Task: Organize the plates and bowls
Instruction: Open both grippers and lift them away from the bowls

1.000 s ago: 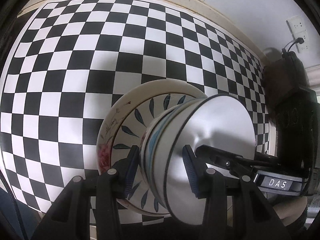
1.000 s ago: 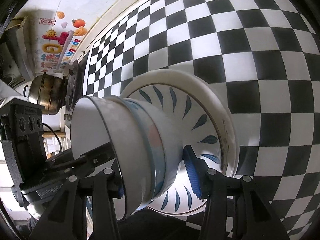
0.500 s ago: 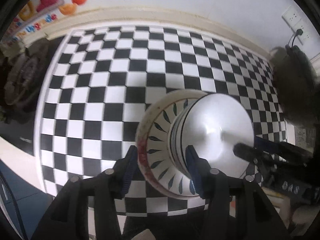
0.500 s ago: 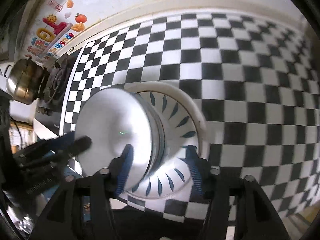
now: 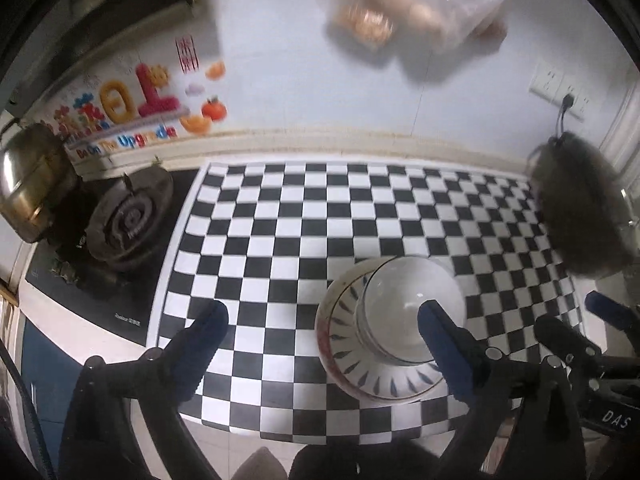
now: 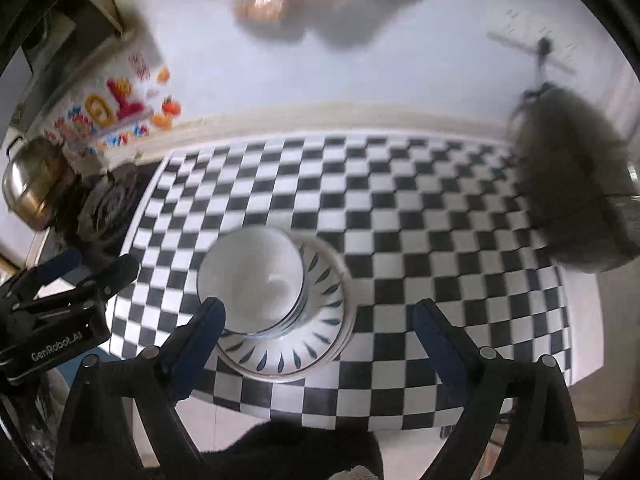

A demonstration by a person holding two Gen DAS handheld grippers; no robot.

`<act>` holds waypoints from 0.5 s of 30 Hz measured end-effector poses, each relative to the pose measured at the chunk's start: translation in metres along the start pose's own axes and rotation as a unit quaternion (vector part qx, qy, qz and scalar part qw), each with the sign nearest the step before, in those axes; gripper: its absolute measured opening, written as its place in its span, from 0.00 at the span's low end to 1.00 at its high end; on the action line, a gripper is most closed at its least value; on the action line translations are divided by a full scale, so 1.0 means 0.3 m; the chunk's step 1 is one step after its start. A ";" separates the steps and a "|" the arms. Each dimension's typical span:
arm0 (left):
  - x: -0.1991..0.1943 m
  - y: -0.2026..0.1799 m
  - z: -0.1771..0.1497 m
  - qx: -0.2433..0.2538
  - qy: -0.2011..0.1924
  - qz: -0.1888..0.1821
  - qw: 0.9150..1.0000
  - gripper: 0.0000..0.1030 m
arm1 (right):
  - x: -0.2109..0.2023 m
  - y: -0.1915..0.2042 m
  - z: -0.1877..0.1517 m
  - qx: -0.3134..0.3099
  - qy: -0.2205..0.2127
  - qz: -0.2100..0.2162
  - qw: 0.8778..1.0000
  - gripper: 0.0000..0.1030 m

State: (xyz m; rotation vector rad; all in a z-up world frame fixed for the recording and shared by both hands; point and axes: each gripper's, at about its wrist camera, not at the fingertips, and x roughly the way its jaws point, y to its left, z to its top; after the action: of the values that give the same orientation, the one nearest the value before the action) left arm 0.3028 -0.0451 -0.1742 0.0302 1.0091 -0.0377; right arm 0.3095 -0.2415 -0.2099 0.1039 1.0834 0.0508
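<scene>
In the left wrist view the left tool (image 5: pixel 322 326) hangs over the near part of the desk (image 5: pixel 280 216), its jaws spread wide and just opened further, with nothing pinched between them. Its left finger sits over bare checks; its right finger overlaps the near right edge of the bowls (image 5: pixel 404 300) in the picture, but whether it touches them cannot be told. The white bowls sit nested, upright, in the middle of the plates (image 5: pixel 344 344), which lie flat near the front edge of the checked desk, right of centre. The top plate has dark leaf marks round its rim; a second rim shows beneath it.

In the right wrist view the right tool (image 6: pixel 316 320) is likewise spread wide, jaws just opened further, holding nothing. The stack lies beneath and slightly left of its gap: bowls (image 6: pixel 252 276) on plates (image 6: pixel 320 344), with the left finger overlapping the stack's near edge. The left tool's black body (image 6: pixel 52 312) shows at the left.

Farther off, a burner (image 5: pixel 128 220) sits on a dark hob left of the desk, with a metal pot (image 5: pixel 28 184) behind it. A blurred dark round thing (image 5: pixel 580 212) stands at the far right. Colourful stickers (image 5: pixel 132 108) and a socket (image 5: pixel 560 88) are on the back wall, and a plastic bag (image 5: pixel 416 0) hangs above.
</scene>
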 end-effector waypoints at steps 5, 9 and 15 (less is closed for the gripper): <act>-0.146 -0.032 -0.002 0.001 -0.036 -0.001 0.999 0.95 | -0.173 -0.007 0.000 -0.005 -0.050 -0.017 0.999 0.95; -0.254 -0.072 -0.037 0.006 -0.053 0.002 0.999 0.95 | -0.300 -0.020 -0.027 -0.003 -0.078 -0.016 0.997 0.96; -0.436 -0.110 -0.119 -0.010 -0.083 0.003 0.997 0.95 | -0.514 -0.052 -0.122 0.000 -0.121 -0.015 0.992 0.97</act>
State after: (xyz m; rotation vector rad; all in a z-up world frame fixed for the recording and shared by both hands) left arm 0.2016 -0.0741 -0.0826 0.0115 0.8435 -0.0249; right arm 0.2049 -0.2692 -0.0929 0.0913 0.8416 0.0116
